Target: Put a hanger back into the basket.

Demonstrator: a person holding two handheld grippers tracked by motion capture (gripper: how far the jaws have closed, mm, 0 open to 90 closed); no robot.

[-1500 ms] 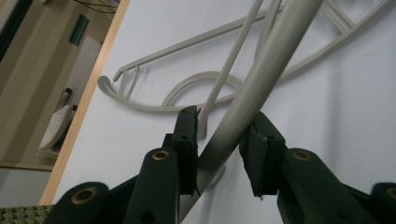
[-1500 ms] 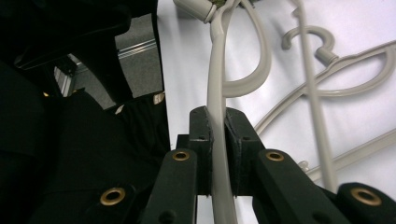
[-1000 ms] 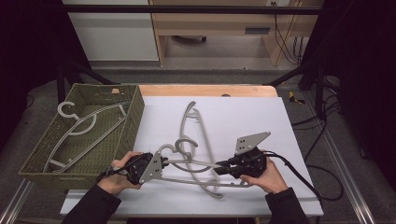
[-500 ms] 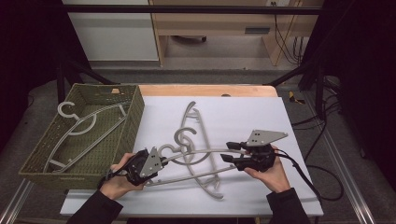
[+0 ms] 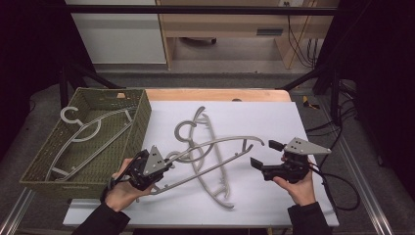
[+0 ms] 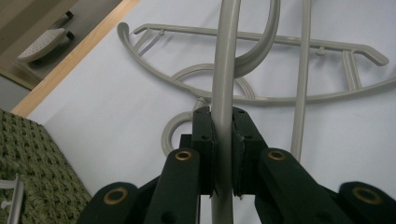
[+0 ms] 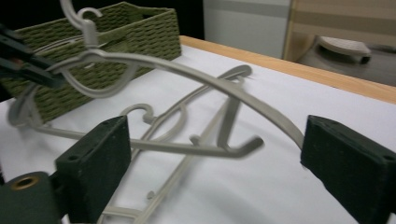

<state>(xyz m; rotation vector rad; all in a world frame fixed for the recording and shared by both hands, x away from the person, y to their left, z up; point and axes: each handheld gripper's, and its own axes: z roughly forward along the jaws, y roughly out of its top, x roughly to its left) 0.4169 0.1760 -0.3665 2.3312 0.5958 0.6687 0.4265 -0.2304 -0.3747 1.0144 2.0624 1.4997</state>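
- The left gripper (image 5: 164,165) is clenched on the bar of a grey hanger (image 5: 215,147); in the left gripper view the pads (image 6: 204,140) press it from both sides. I judge this single grip is meant to carry the hanger alone, its far arm reaching toward 3 o'clock above the sheet.
- The right gripper (image 5: 266,155) has just been opening and is now released, jaws wide with nothing between them; it sits at about 4 o'clock on the table, just off the hanger's tip. Letting go there looks like a handover to the other hand.
- A second hanger (image 5: 211,172) lies flat on the white table (image 5: 313,117), crossing under the lifted one, near the centre.
- The green woven basket (image 5: 142,110) stands at 9 o'clock, touching the sheet's edge. It holds one grey hanger (image 5: 83,132) lying aslant on its floor, hook toward the far corner.
- The held hanger is probably headed for the basket beside the left hand.
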